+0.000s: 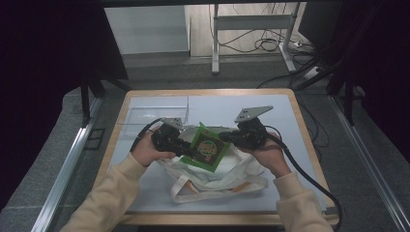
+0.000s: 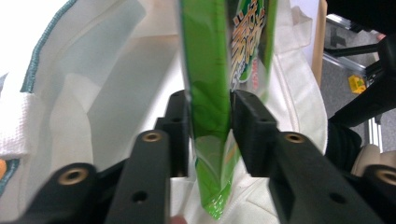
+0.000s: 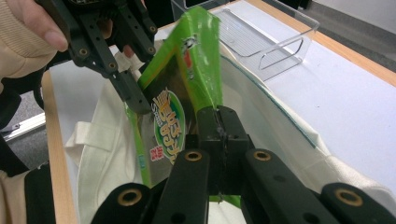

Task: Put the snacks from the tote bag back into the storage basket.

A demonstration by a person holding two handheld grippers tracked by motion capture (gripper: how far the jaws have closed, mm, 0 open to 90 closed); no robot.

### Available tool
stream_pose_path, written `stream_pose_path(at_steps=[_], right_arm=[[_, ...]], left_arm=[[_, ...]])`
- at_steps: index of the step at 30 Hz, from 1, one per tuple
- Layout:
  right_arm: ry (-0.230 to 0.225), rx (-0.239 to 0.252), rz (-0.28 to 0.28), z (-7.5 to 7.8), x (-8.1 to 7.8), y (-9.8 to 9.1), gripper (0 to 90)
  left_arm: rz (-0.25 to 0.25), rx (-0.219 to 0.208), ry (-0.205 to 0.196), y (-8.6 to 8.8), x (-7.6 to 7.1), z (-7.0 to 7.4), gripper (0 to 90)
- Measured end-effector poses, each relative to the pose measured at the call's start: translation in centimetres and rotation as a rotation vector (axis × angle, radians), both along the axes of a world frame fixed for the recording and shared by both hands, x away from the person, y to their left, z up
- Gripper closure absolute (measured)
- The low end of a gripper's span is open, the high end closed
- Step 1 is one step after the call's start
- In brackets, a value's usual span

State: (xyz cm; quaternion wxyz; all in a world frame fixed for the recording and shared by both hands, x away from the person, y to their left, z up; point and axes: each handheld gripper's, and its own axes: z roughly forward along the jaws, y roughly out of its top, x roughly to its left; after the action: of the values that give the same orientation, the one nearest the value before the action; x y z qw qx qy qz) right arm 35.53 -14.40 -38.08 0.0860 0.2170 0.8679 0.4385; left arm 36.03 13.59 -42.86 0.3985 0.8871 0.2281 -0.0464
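Observation:
A green snack packet hangs upright over the open mouth of a white cloth tote bag lying on the table. My left gripper is shut on the packet's lower edge; it shows again in the right gripper view. My right gripper sits just right of the packet, jaws pressed together, apparently pinching the tote's raised rim. The packet's bottom corner dips inside the bag.
A clear plastic tray stands at the table's back left. The white table top has a wooden border. Cables trail from both grippers toward the person. Beyond the table are desk legs and floor cables.

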Motion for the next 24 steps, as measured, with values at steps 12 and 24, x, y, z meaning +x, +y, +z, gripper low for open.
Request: stream_pose_path(at_steps=[12, 24], right_arm=[[0.008, 0.010, -0.007, -0.2, 0.0, -0.4, 77.4], [-0.035, 0.056, -0.124, 0.2, -1.1, -2.6, 47.7]], left_arm=[[0.007, -0.006, 0.006, 0.6, -0.2, -0.2, 74.4], [0.058, -0.062, -0.015, 2.3, -0.6, 0.0, 74.5]])
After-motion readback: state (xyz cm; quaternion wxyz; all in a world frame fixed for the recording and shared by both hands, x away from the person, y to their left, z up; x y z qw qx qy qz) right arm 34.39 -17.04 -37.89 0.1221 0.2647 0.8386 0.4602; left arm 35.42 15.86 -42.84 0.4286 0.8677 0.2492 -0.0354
